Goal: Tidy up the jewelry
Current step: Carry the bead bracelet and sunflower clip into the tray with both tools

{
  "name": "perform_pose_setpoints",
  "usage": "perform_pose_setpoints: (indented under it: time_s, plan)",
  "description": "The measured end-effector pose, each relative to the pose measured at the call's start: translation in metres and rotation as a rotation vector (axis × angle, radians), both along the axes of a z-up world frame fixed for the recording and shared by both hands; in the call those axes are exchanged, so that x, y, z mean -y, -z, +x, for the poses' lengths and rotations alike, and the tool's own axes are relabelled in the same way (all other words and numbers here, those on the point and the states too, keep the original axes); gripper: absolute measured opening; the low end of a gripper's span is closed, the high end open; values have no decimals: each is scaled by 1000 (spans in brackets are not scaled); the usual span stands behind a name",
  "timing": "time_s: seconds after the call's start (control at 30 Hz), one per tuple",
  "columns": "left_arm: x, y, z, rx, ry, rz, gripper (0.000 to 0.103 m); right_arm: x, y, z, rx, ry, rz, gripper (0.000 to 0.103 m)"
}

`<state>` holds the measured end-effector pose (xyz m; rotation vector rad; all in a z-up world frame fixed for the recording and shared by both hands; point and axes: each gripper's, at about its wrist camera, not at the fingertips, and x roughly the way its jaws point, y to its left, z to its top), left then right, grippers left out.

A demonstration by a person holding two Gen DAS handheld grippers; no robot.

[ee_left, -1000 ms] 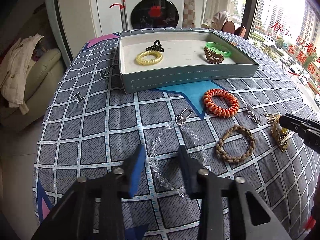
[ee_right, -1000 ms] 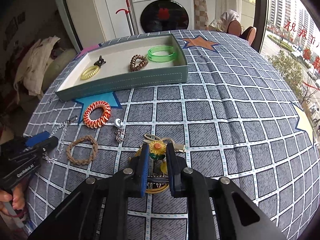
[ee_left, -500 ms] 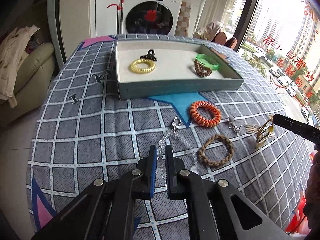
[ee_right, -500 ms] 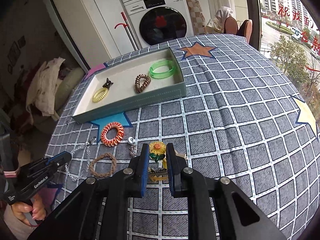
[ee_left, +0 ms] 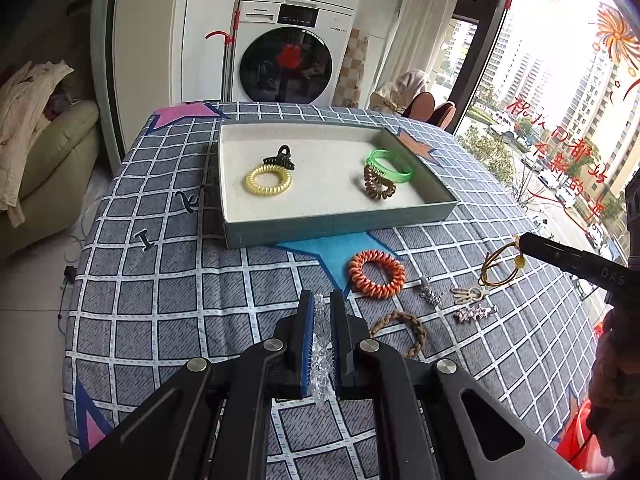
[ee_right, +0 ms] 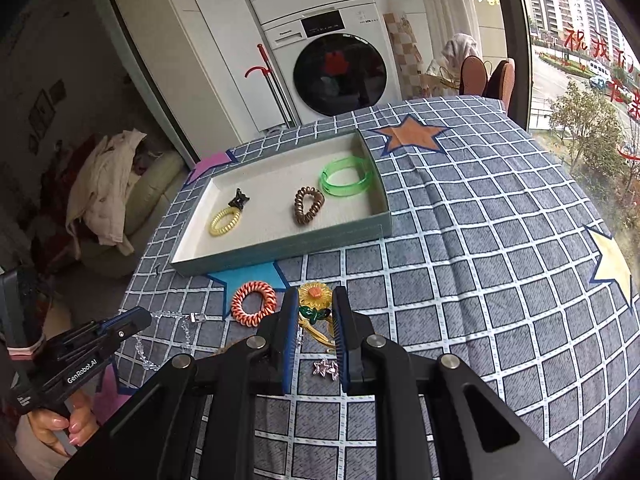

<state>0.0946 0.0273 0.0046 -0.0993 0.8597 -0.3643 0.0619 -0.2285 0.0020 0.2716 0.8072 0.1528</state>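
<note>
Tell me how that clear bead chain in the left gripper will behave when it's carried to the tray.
Probably floppy: the clear bead chain hangs in loose loops from the left gripper. Likely to swing, and its clasp end may snag the tray rim.

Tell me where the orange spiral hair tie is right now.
The orange spiral hair tie lies on the checked tablecloth, outside the tray, just in front of its near wall by the blue star; in the left wrist view it sits right of centre.
</note>
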Motion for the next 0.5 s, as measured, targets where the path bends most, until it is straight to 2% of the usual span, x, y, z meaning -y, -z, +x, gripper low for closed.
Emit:
perform_pose_setpoints:
  time_s: [0.5]
  plan:
    - [7, -50, 40, 90, 24, -37, 28, -6, -21, 44, 30, -34, 17, 18]
